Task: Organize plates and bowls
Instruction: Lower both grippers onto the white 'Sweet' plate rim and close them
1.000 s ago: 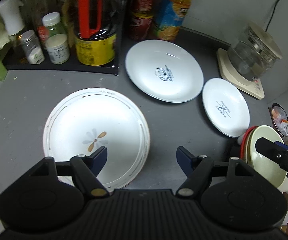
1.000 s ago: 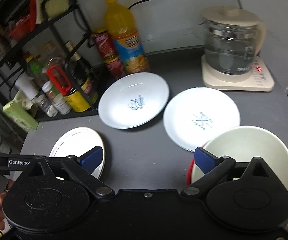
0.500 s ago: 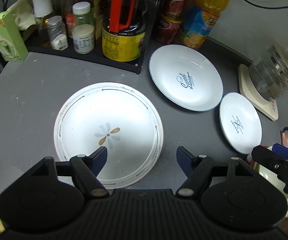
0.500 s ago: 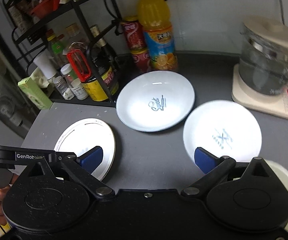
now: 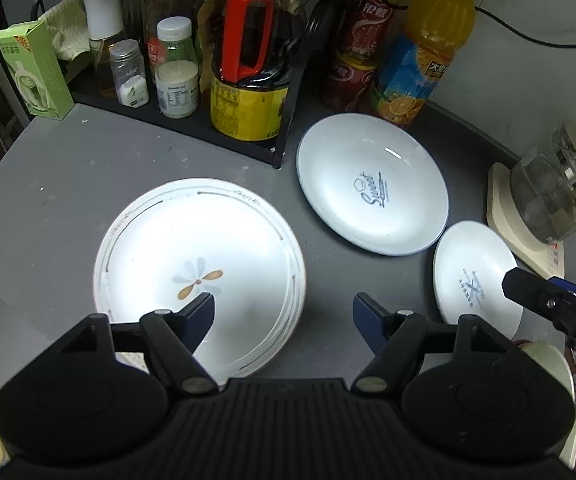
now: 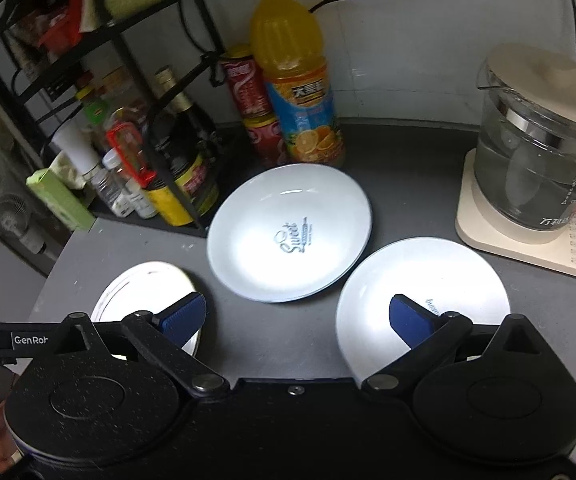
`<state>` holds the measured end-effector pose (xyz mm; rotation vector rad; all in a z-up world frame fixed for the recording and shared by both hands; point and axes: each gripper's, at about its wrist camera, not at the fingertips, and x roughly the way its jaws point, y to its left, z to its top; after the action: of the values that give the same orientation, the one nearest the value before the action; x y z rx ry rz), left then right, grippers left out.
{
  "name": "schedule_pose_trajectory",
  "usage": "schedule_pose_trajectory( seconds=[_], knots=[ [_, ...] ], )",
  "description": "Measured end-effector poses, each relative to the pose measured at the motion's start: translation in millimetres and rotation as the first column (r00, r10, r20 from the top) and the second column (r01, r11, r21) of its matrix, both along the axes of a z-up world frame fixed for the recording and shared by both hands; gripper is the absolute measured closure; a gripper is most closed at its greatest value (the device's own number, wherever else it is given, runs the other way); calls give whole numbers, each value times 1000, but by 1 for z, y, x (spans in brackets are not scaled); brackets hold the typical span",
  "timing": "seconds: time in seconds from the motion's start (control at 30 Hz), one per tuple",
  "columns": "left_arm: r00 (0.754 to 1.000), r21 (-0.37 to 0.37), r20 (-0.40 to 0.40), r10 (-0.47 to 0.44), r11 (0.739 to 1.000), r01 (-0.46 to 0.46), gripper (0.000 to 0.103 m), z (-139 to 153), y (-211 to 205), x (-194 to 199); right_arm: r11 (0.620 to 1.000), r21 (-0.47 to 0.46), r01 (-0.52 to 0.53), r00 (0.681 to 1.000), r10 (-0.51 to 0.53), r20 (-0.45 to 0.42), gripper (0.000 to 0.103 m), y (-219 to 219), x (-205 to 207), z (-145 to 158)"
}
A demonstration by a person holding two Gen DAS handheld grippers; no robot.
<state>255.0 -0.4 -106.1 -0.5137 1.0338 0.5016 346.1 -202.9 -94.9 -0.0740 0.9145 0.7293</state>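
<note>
3 plates lie apart on the grey counter (image 5: 67, 176), none stacked yet. Left gripper (image 5: 281, 314) hangs spread and empty over the near rim of the flower plate (image 5: 199, 272) — that plate sits directly ahead, nearest this hand. Right gripper (image 6: 298, 316), also spread and empty, hangs beside the small plate (image 6: 424, 300), the Sweet plate (image 6: 288, 232) further ahead — likely its pick.
</note>
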Motion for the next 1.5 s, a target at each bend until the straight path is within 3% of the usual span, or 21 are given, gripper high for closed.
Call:
schedule_pose_trajectory(
  seconds=[0.6,1.17,1.3,1.5],
  knots=[
    [996,-50,15,-84,995,85,35,-39,40,83,981,3,195,978,-194,-81,21,23,66,-32],
    [997,-172,-30,-68,983,62,70,-100,82,128,955,-14,295,932,-291,-215,46,45,121,-91],
    [997,-200,-38,-66,978,57,74,-111,84,135,951,-29,308,925,-306,-223,54,45,132,-100],
    [998,-227,-33,-60,973,51,80,-121,85,142,953,-34,301,927,-301,-224,56,46,143,-105]
  ],
)
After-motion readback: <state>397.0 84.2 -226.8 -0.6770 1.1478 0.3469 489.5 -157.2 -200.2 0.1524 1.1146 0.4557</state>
